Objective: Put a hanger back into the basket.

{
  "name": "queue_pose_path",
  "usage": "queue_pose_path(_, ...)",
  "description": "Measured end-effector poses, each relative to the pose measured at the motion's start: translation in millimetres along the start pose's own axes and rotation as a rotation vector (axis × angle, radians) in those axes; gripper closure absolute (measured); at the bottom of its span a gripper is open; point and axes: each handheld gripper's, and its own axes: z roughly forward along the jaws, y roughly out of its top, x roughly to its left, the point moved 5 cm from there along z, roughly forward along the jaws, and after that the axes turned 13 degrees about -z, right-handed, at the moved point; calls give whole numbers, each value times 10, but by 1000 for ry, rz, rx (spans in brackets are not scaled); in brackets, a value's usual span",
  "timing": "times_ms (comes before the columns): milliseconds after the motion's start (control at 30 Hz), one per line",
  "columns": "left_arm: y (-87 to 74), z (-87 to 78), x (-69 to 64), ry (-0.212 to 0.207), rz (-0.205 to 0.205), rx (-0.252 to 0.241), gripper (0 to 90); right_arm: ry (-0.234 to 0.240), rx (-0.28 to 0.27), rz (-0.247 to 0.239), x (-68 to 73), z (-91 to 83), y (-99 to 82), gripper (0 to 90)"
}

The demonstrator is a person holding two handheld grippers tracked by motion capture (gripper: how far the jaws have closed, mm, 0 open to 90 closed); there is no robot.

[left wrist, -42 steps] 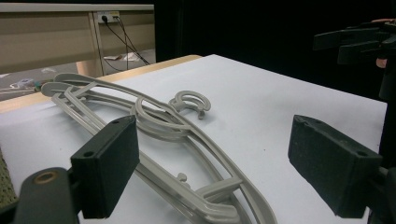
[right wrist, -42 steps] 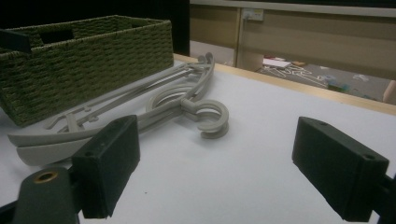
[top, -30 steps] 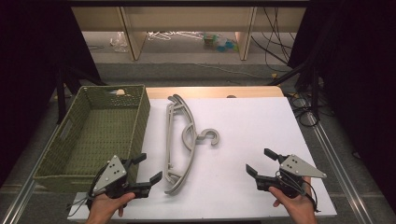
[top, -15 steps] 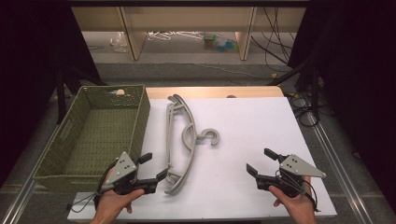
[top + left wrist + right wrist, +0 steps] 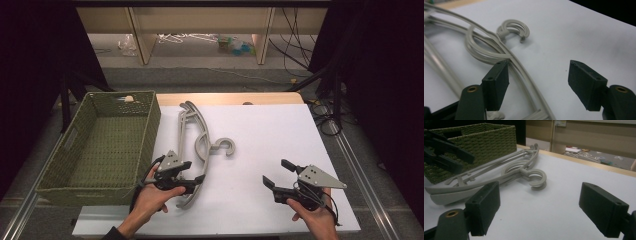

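Your left gripper (image 5: 197, 181) sits over the lower arm of the grey hangers (image 5: 192, 145), near the front edge of the white worktop (image 5: 280, 135) and just right of the green woven basket (image 5: 100, 145). Its jaws have just been closing but stand apart: in the left gripper view the curved grey arm of the hangers (image 5: 499, 57) passes between them, with one pad right up against the arm's edge and the other well clear of it over bare white surface. Whether that near pad actually touches the plastic, you cannot tell from here. Nothing is clamped.

The hangers lie flat as a stacked bundle, running from the back edge of the worktop down towards the front edge on its left half, alongside the basket's right wall. Their hooks curl out to the right at mid-length.

Your right gripper (image 5: 275, 176) is held low near the front right corner of the worktop, well apart from the hangers. In the right gripper view its jaws are spread wide with only white surface between them, the hangers (image 5: 499, 175) and basket (image 5: 474, 142) lying beyond.
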Motion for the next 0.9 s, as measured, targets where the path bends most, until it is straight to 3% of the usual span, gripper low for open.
queue_pose_path(100, 17, 84, -29, -4, -26, 26, 338, 2, 3, 3, 5, 1, 1, 185)
queue_pose_path(167, 38, 195, -4, 18, 8, 94, 341, 4, 6, 0, 5, 4, -5, 186)
queue_pose_path(267, 57, 281, 20, 17, -17, 121, 354, 9, 1, 4, 6, 8, -2, 186)
queue_pose_path(300, 68, 312, 40, 9, 9, 141, 354, 6, 4, 1, 5, 7, -4, 186)
queue_pose_path(333, 76, 350, 83, 33, 35, 166, 372, 9, 6, 2, 9, 7, -5, 186)
queue_pose_path(433, 102, 439, 160, 68, 9, 212, 396, 16, 9, -5, 21, 13, 0, 188)
queue_pose_path(533, 111, 471, 176, 85, 19, 240, 422, 16, 7, -1, 30, 28, -4, 189)
queue_pose_path(567, 114, 501, 192, 106, 45, 284, 436, 8, 10, -4, 19, 29, -7, 189)
queue_pose_path(700, 125, 572, 222, 93, 27, 290, 449, 0, 13, -2, 8, 22, -12, 192)
queue_pose_path(733, 113, 597, 256, 78, 12, 331, 459, 7, 19, -2, 8, 19, -15, 192)
queue_pose_path(800, 104, 627, 249, 82, -2, 325, 491, 20, 17, 3, 19, 30, -20, 192)
queue_pose_path(900, 73, 672, 273, 114, 53, 369, 511, 5, 20, -8, 11, 25, -21, 192)
